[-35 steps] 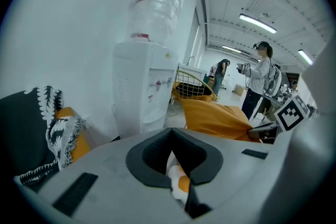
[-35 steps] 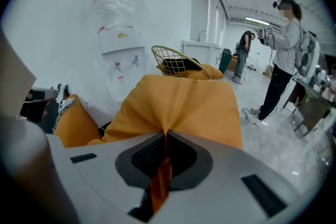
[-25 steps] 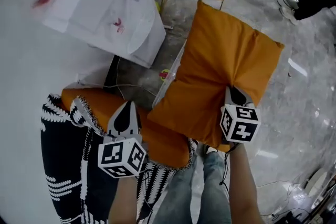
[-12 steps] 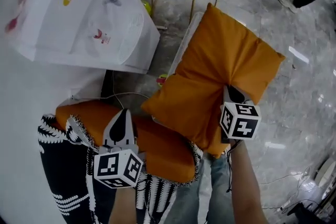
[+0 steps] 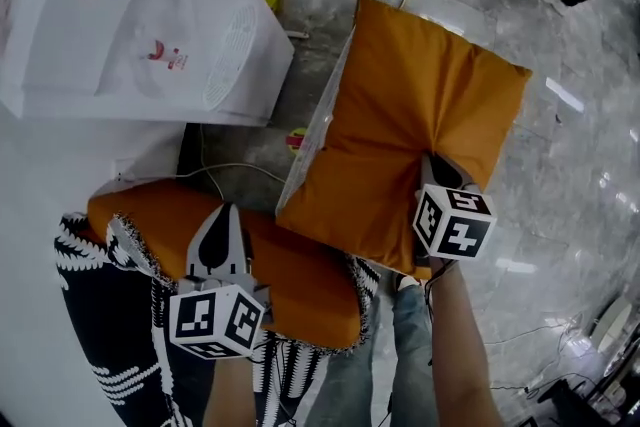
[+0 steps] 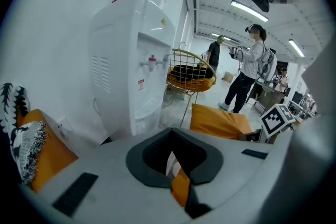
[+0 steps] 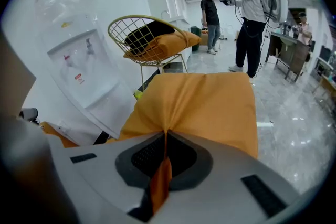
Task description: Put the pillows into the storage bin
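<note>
Over glossy grey floor (image 5: 575, 180), orange pillow (image 5: 410, 130)

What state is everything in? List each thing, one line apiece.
Right claw: shut on the large orange pillow.
Large orange pillow: held up in the air, bunched where it is gripped.
Left claw: shut on the second orange pillow.
Second orange pillow: gripped, lying against the patterned pillow.
Patterned pillow: beside the second orange pillow.
Water dispenser: upright.
Wire chair: upright, orange cushion on its seat.
</note>
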